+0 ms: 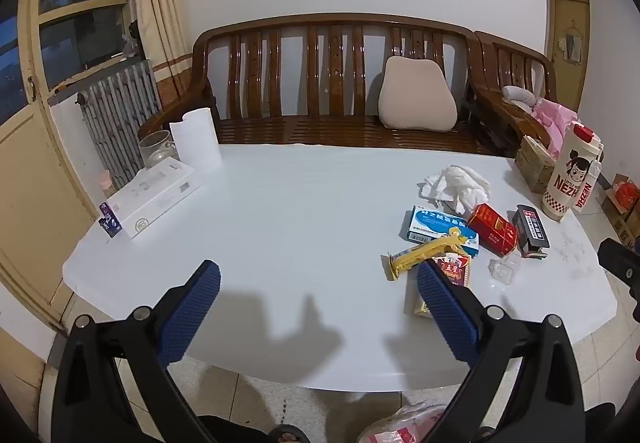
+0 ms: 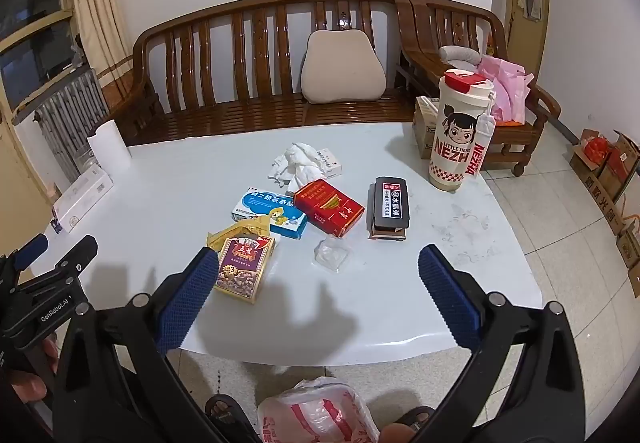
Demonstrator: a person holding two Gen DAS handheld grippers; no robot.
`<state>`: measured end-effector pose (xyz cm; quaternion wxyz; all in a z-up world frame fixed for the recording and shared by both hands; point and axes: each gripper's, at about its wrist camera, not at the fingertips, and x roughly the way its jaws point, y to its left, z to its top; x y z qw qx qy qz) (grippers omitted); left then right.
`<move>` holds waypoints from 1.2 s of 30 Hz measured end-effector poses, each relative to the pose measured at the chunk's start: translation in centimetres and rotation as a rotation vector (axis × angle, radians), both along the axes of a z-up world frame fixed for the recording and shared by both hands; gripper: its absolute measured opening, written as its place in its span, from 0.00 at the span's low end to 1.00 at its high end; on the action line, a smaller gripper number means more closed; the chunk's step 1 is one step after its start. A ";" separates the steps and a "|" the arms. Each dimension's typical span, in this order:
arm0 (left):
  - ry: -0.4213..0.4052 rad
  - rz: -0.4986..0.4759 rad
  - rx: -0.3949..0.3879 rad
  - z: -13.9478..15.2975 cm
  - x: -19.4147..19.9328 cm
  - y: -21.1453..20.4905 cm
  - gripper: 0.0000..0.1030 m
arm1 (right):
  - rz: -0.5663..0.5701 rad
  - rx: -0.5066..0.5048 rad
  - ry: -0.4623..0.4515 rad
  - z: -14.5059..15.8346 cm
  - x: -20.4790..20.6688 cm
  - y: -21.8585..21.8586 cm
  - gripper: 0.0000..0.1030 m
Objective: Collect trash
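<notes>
your right gripper (image 2: pixel 318 275) hangs above the near edge of the white table (image 2: pixel 180 179), jaws spread wide with nothing between them. the trash cluster sits just ahead — mid-frame in the right wrist view. nearest is the purple snack box (image 2: pixel 244 269), just beside the lower-left blue pad, its long axis running up-and-down the frame with a slight tilt. the clear plastic blister (image 2: pixel 332 253) lies almost dead centre between the pads, a bit further up.

your left gripper (image 1: pixel 318 283) is also fully open and empty. in its view the whole cluster sits off to the right of centre, so the right hand looks nearer for most pieces. only the snack box and the yellow wrapper (image 1: pixel 424 253) sit by the left gripper's right pad. the wrapper's long axis slants from lower left to upper right.

count, judged as trash:
- one crumpled tissue wad (image 2: pixel 298 163)
- one blue-white medicine box (image 2: pixel 268 213)
- one red carton (image 2: pixel 328 211)
- one black box (image 2: pixel 390 207)
- one snack box, one wrapper, one blister

one nezha cup (image 2: pixel 460 131) stands at upper right — probably not trash. one red-printed plastic bag (image 2: pixel 316 411) sits on the floor at bottom centre, the likely drop point.
</notes>
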<state>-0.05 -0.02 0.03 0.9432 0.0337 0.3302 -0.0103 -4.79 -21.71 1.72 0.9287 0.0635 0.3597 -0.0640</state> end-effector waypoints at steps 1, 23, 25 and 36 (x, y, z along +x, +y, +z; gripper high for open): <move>-0.001 0.001 0.000 0.0 0.0 0.0 0.94 | 0.001 -0.004 -0.001 0.0 0.0 0.0 0.95; 0.004 -0.008 -0.010 -0.1 0.1 0.0 0.94 | 0.001 0.001 0.006 -0.4 -0.3 0.0 0.95; 0.003 -0.008 -0.008 0.0 0.0 0.0 0.94 | 0.001 0.001 0.006 -0.4 -0.1 -0.1 0.95; 0.003 -0.006 -0.006 0.0 0.0 -0.1 0.94 | 0.003 0.004 0.008 -0.3 -0.1 -0.3 0.95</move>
